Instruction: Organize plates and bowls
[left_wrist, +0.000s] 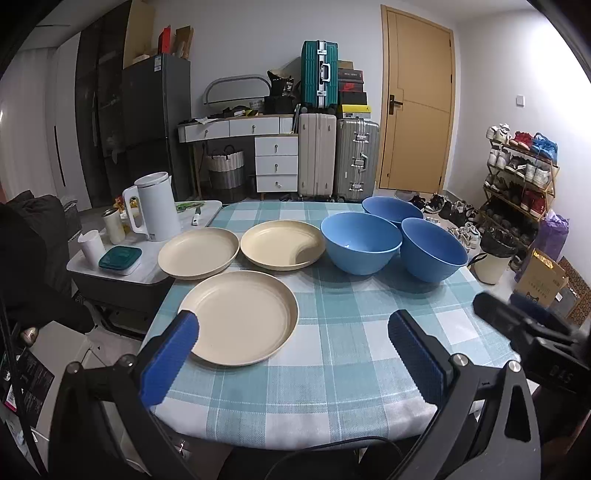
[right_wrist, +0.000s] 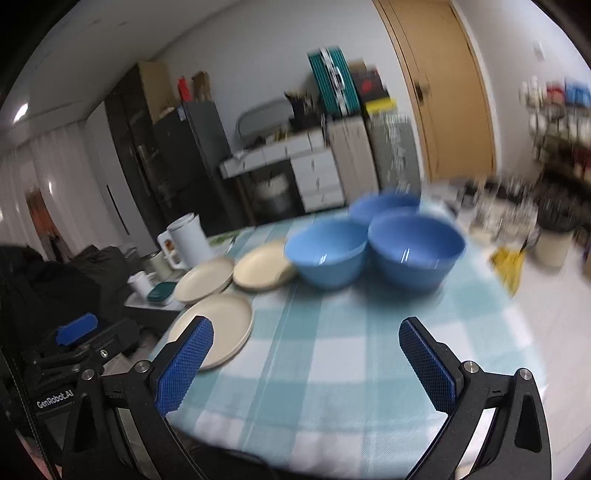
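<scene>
The left gripper (left_wrist: 293, 339) hangs above the near edge of the tabletop (left_wrist: 351, 332), its 2 blue-padded fingers (left_wrist: 415, 354) spread wide with nothing between them. The left finger's tip overlaps the near rim of the nearest plate (left_wrist: 240, 317); whether it touches I cannot tell. The right gripper (right_wrist: 306, 354) hovers just beside it, on the side away from that plate, also released and empty, its fingers (right_wrist: 424, 363) over bare checked cloth. The right wrist view is smeared with motion blur, so fine detail there is lost.

Taking the nearest plate as the landmark: it is cream, lies flat on the blue and white checked cloth, and sits closest to both grippers. Just beyond it lie 2 more cream plates, the far left plate (left_wrist: 199, 251) and the far middle plate (left_wrist: 282, 243), side by side with rims almost meeting, all 3 spread out singly and none stacked. Further from the landmark, toward the door side, 3 blue bowls stand upright in a tight cluster: the nearer left bowl (left_wrist: 360, 242) next to the far middle plate, the nearer right bowl (left_wrist: 434, 249) beside it, and the rear bowl (left_wrist: 391, 208) behind the gap between them.

Off the tabletop, beyond the far left plate, a white kettle (left_wrist: 155, 206) stands on a low side table (left_wrist: 122, 280).
</scene>
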